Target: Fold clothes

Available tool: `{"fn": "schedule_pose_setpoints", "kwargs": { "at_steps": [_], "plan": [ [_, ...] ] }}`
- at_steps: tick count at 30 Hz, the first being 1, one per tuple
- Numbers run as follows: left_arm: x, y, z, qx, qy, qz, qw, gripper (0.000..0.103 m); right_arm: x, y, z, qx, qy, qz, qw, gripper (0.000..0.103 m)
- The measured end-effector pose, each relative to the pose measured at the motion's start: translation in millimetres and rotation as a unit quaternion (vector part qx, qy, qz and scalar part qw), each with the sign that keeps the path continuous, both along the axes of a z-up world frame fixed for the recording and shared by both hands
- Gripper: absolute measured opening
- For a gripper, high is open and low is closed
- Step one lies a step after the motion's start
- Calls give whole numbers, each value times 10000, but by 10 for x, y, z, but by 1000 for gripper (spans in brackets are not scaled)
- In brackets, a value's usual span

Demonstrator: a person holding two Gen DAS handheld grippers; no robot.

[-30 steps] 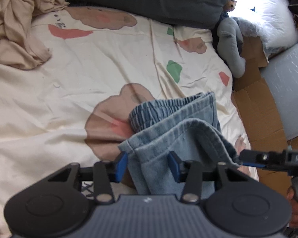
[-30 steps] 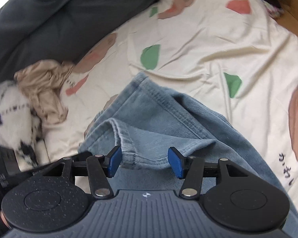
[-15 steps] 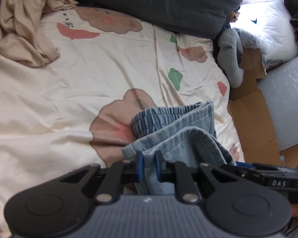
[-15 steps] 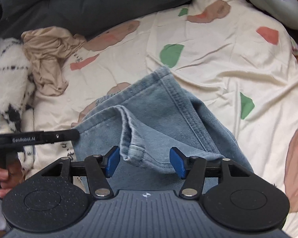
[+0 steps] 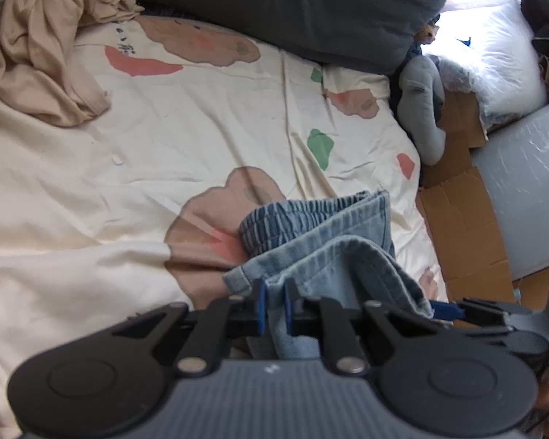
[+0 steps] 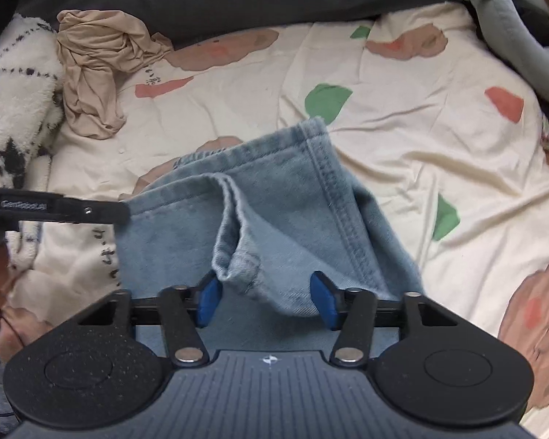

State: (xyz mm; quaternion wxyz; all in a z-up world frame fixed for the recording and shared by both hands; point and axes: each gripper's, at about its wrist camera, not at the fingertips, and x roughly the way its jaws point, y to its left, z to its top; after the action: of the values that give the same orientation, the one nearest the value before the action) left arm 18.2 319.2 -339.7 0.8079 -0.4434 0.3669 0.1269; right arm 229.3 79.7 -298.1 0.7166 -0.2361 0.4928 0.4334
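Light blue jeans (image 5: 322, 234) lie folded on a cream bedsheet (image 5: 146, 168) with coloured blotches. Their elastic waistband faces away in the left wrist view. My left gripper (image 5: 273, 303) is shut on a hem corner of the jeans near the bed's front. My right gripper (image 6: 265, 301) is open, its blue pads either side of a bunched hem of the jeans (image 6: 274, 212), with denim lying between the jaws. The left gripper shows in the right wrist view (image 6: 120, 212), pinching the jeans' left corner.
A crumpled beige garment (image 5: 44, 55) lies at the back left of the bed, also in the right wrist view (image 6: 95, 69). A dark grey duvet (image 5: 292, 7) lines the back. A fuzzy white and black blanket (image 6: 14, 109) is at the left. Cardboard (image 5: 465, 226) lies on the floor at right.
My left gripper has closed on the jeans' hem corner. The right gripper stayed open and the jeans' hem has come closer between its pads; both views have shifted toward the bed's middle.
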Motion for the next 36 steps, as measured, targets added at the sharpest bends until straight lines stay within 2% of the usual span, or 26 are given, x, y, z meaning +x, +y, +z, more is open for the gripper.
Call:
{"fn": "schedule_pose_setpoints", "kwargs": {
  "at_steps": [2,3,5,13,18,22,24,26,27,29,31,32,33,36],
  "plan": [
    [-5,3,15,4,-20,-7,10000,8,70,33,15,-18,-51,-22,10000,13],
    [-8,4,22,6,-30,-11,10000,8,104,51,29,-25,-103,-34,9999,7],
    [-13,6,36,9,-49,-14,10000,7,175,87,83,21,-222,-66,9997,3],
    [-32,5,123,63,-130,38,9999,6,426,329,196,137,-498,-47,9987,1],
    [-34,9,147,155,-159,31,9997,6,506,462,114,126,-502,-38,9987,1],
    [-24,40,70,182,-113,76,9997,6,566,533,13,144,-457,-57,9988,2],
    [9,29,18,319,-51,13,9995,6,583,550,-57,188,-479,-32,9987,2],
    [19,21,-16,356,-8,-40,9994,11,602,538,-120,297,-449,-6,9986,2],
    [15,18,-25,364,17,-60,9993,13,613,520,-139,324,-443,1,9985,3],
    [-8,11,-28,416,103,-75,9991,33,635,484,-172,380,-430,13,9984,8],
    [-38,14,-48,409,127,-67,9991,50,655,441,-172,433,-428,11,9981,19],
    [-39,16,-68,361,109,-66,9993,56,666,422,-169,445,-447,26,9980,34],
    [-41,18,-88,314,92,-64,9994,59,678,411,-169,463,-442,60,9979,44],
    [-20,6,-176,190,20,-108,9998,63,730,400,-187,498,-364,209,9979,48]
  ]
}}
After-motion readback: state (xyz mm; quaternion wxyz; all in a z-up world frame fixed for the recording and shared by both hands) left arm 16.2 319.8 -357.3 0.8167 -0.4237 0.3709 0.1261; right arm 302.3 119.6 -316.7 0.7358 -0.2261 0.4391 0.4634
